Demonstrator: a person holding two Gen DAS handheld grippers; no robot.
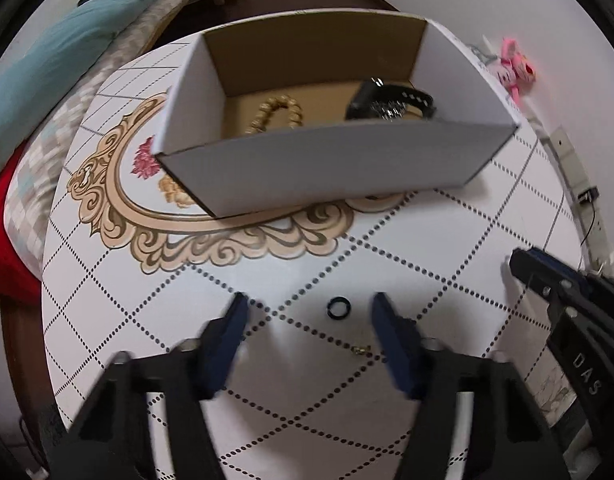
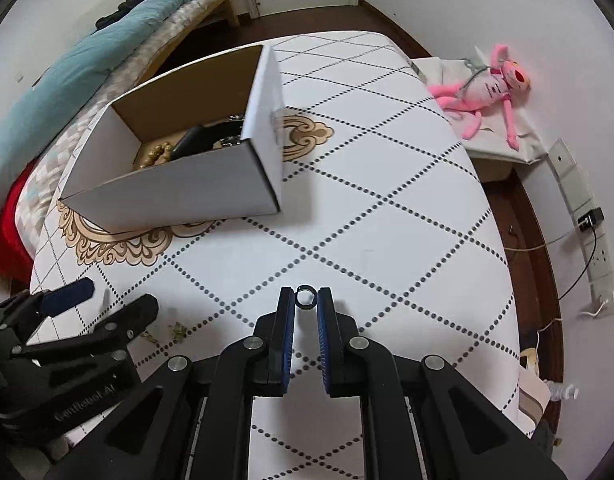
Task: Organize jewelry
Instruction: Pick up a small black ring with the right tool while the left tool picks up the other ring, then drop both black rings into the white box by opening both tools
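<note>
On the white patterned tabletop (image 2: 387,200), the right gripper (image 2: 305,298) has a small black ring (image 2: 305,297) pinched at its fingertips.

The left gripper (image 1: 309,306) is spread wide with a second black ring (image 1: 338,305) lying between its fingers, a tiny gold piece (image 1: 361,349) just beside. The white cardboard box (image 1: 327,168) already holds a beige bead bracelet (image 1: 277,114) and a black strap thing (watch, maybe) (image 1: 391,102).

Bead bracelet (image 1: 275,114) and black watch (image 1: 391,101) half hidden behind the box wall (image 1: 327,164); small gold trinket (image 1: 360,349) too tiny to identify.
</note>
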